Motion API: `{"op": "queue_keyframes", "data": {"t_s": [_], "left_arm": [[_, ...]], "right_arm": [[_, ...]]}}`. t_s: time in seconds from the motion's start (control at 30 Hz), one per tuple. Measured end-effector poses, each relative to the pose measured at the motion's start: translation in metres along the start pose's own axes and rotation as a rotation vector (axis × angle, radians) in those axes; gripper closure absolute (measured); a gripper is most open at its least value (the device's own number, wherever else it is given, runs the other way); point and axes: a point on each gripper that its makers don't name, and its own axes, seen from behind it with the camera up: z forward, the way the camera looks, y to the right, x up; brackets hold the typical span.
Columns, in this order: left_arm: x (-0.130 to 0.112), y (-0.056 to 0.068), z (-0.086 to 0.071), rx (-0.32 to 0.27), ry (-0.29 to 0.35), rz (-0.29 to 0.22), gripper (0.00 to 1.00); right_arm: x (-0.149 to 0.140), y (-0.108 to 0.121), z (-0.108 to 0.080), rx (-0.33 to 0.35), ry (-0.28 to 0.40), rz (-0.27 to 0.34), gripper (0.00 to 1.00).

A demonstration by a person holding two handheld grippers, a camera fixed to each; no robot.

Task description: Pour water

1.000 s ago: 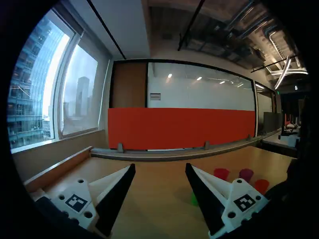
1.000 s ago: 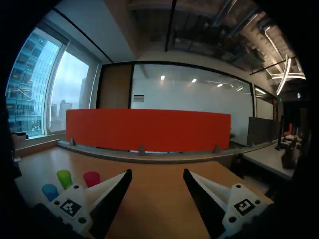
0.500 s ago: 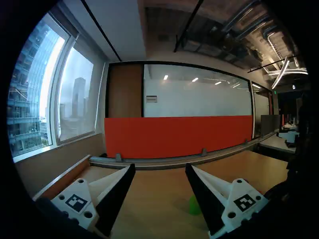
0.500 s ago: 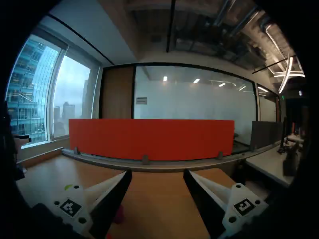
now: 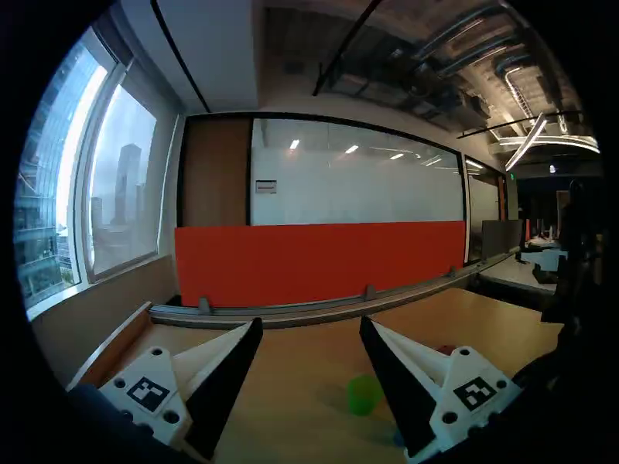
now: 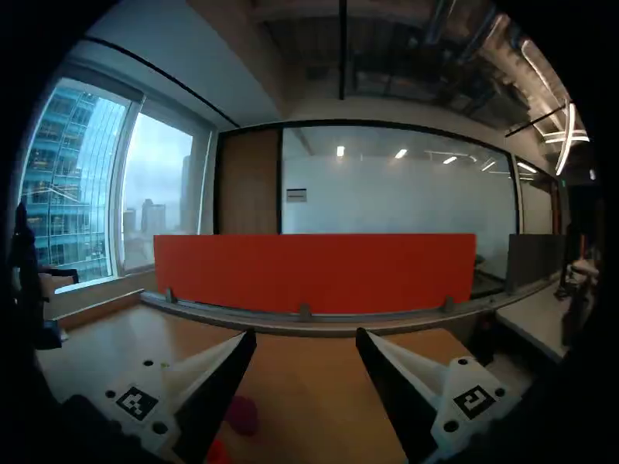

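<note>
Green cup (image 5: 362,394) on desk (image 5: 302,371), contents n/k

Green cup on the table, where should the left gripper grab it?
Probably by its side wall, midway up, coming in level. The green cup seems upright on the table, ahead of the open left gripper, so its round sides suit a pinch.

Left tongs (image 5: 310,320) and right tongs (image 6: 306,332): white wedges, black inner faces, square coded markers, screw holes.

Left gripper (image 5: 309,323): hovering over the wooden table (image 5: 302,402), fingers standing wide apart.
Green cup (image 5: 362,394): sitting upright on the table, near the right-hand finger.
Orange partition (image 5: 317,261): lining the table's far edge.
</note>
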Motion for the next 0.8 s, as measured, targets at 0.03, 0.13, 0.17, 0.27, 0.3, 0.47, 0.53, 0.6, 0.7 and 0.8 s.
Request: {"op": "queue_keyframes", "data": {"t_s": [0.03, 0.13, 0.17, 0.27, 0.3, 0.47, 0.53, 0.6, 0.7, 0.8], "left_arm": [[0.001, 0.001, 0.000, -0.010, -0.002, 0.004, 0.07], [0.003, 0.008, -0.001, -0.047, -0.010, 0.007, 0.07], [0.003, 0.011, -0.001, -0.060, -0.012, 0.006, 0.07], [0.005, 0.021, -0.002, -0.109, -0.015, -0.005, 0.07], [0.006, 0.024, -0.002, -0.127, -0.016, -0.010, 0.07], [0.009, 0.038, -0.004, -0.193, -0.018, -0.030, 0.07], [0.010, 0.041, -0.004, -0.209, -0.018, -0.036, 0.07], [0.010, 0.044, -0.005, -0.223, -0.019, -0.042, 0.07], [0.009, 0.048, -0.005, -0.244, -0.025, -0.045, 0.07], [0.006, 0.052, -0.005, -0.261, -0.035, -0.039, 0.06]], "right_arm": [[0.001, -0.003, -0.001, 0.018, 0.000, 0.000, 0.00], [0.004, -0.013, -0.002, 0.073, -0.002, -0.005, 0.00], [0.004, -0.017, -0.003, 0.091, -0.002, -0.007, 0.00], [0.006, -0.030, -0.005, 0.146, -0.006, -0.011, 0.00], [0.007, -0.034, -0.006, 0.164, -0.007, -0.011, 0.00], [0.009, -0.046, -0.008, 0.225, -0.008, -0.010, 0.00], [0.010, -0.048, -0.009, 0.235, -0.008, -0.007, 0.00], [0.011, -0.049, -0.009, 0.245, -0.010, -0.004, 0.00], [0.013, -0.052, -0.011, 0.260, -0.014, -0.004, 0.00], [0.014, -0.056, -0.013, 0.273, -0.020, -0.010, 0.00]]}}
